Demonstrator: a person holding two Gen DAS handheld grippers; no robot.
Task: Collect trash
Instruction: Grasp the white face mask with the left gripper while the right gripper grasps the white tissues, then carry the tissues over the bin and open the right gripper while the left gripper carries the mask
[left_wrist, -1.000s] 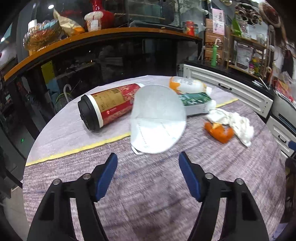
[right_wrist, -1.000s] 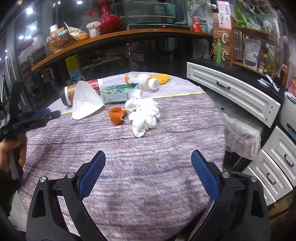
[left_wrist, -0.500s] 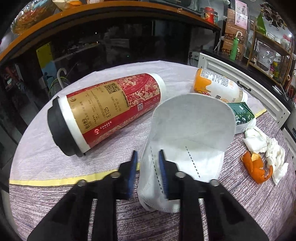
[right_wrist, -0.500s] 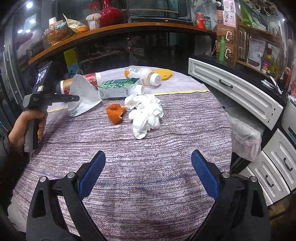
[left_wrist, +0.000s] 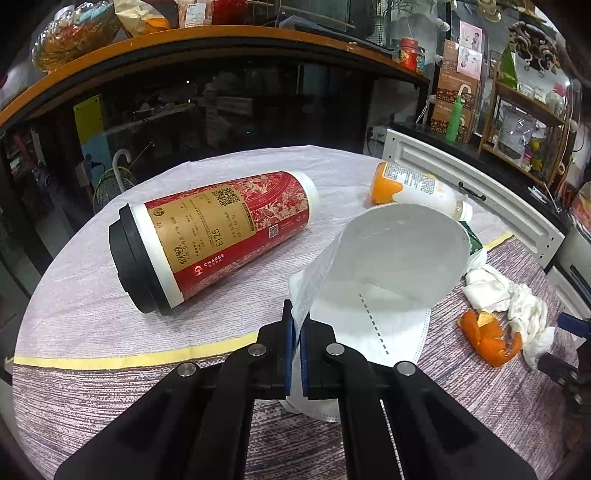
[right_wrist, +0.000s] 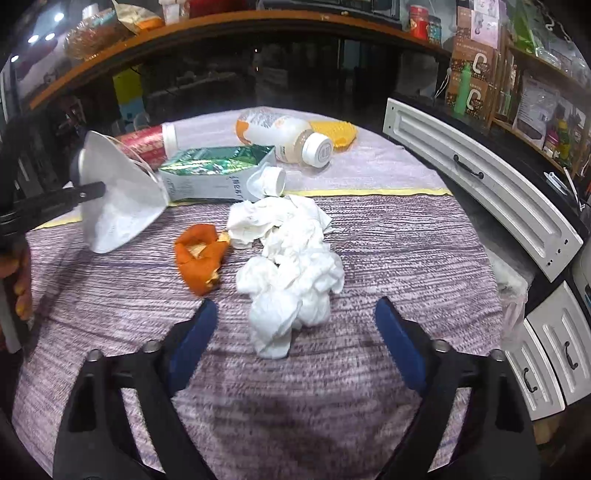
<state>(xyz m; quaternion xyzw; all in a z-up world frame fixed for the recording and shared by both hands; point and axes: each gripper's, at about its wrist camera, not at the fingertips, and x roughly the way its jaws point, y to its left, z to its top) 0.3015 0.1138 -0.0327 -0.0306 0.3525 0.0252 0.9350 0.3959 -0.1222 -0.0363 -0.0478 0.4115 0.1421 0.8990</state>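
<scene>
Cluttered shelves ring a round counter (right_wrist: 369, 406) draped in purple cloth and strewn with rubbish. At this step the left claw (left_wrist: 296, 354) is clamped on the near edge of a white face mask (left_wrist: 399, 258), which curves up ahead of it, apparently partly raised off the cloth; a red paper cup (left_wrist: 221, 236) lies beyond to its left. The right claw (right_wrist: 291, 343) stands wide apart, with crumpled tissue (right_wrist: 291, 266) just ahead between its fingers and an orange peel (right_wrist: 201, 254) ahead-left. Next, seemingly, the mask must be carried off to a bin, which is not in view, while the right claw closes on the tissue.
</scene>
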